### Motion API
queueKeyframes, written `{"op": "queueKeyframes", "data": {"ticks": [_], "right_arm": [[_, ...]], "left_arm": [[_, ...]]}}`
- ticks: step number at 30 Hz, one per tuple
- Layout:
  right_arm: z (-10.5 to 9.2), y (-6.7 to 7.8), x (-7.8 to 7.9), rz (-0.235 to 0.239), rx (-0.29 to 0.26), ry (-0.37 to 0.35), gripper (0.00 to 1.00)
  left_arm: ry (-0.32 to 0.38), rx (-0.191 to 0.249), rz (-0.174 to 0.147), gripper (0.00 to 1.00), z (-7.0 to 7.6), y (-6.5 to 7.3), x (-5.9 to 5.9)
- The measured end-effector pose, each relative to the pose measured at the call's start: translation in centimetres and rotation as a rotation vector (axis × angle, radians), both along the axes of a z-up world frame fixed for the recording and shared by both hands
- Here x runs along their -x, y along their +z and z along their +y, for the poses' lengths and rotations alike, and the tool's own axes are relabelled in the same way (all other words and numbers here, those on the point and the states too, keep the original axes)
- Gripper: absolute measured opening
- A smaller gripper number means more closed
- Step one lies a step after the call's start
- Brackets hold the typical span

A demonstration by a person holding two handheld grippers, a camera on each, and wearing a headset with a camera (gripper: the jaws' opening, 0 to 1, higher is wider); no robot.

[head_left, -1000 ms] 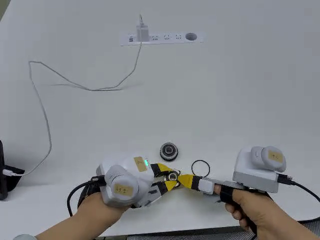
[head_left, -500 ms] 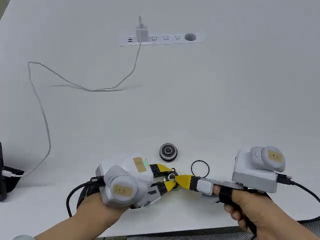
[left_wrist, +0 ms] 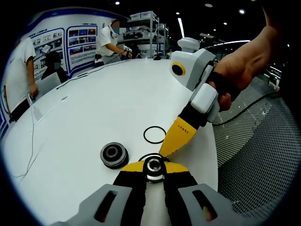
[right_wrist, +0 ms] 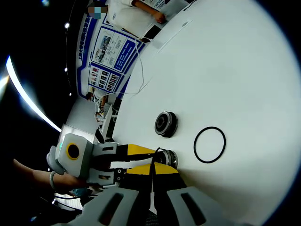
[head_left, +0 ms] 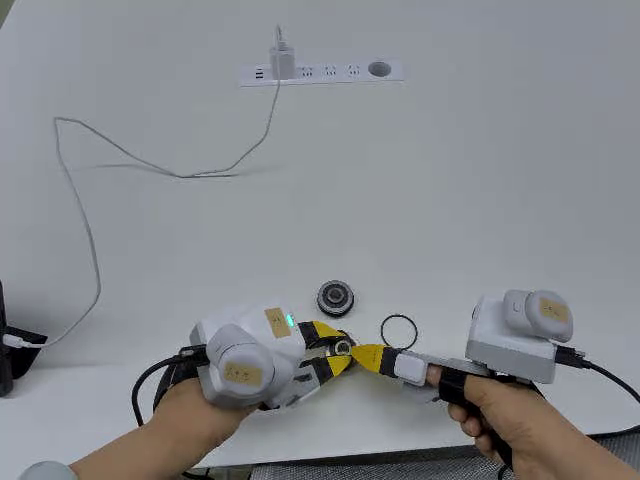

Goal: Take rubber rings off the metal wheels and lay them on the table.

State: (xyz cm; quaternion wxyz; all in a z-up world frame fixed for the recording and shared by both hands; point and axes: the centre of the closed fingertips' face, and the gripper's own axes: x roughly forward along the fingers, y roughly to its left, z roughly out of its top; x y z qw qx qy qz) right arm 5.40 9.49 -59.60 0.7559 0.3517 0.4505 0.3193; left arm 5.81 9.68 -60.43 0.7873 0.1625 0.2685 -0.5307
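One wheel (left_wrist: pixel 154 166) clamped in left gripper (head_left: pixel 342 352); ring (left_wrist: pixel 146 156) nipped at wheel's 1 o'clock, left gripper view, by shut right gripper (left_wrist: pixel 164 150). Soft, stretchy, light: pinch lifted edge, peel.

Surface (head_left: pixel 480 180): white, smooth, matt.
Held wheel (left_wrist: pixel 154 166): shiny silver metal, thin black rubber round rim.
Other wheel (head_left: pixel 336 297): dull black rubber outside, metal middle.
Loose ring (right_wrist: pixel 194 146): thin black rubber, matt.
Left hand-held gripper (head_left: pixel 336 352), right hand-held gripper (right_wrist: pixel 151 165): smooth white plastic bodies, yellow tips.
Cable (head_left: pixel 183 177): white, smooth.
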Motion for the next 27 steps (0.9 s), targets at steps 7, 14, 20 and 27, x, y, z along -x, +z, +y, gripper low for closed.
{"op": "queueKeyframes", "data": {"ticks": [7, 14, 20, 27], "right_arm": [[-0.25, -0.23, -0.31, -0.008, 0.024, -0.009, 0.01], [-0.58, -0.53, -0.35, -0.005, 0.036, -0.018, 0.02], [-0.49, -0.45, -0.37, -0.008, 0.036, -0.016, 0.02], [-0.22, -0.16, -0.39, -0.011, 0.028, -0.014, 0.02]], "left_arm": [[-0.010, 0.007, 0.000, 0.15, -0.08, 0.05, -0.04], [-0.020, 0.026, -0.012, 0.21, -0.19, 0.55, -0.04], [-0.015, 0.028, -0.022, 0.25, -0.04, 0.84, 0.06], [-0.003, 0.030, -0.022, 0.31, 0.18, 0.92, 0.11]]}}
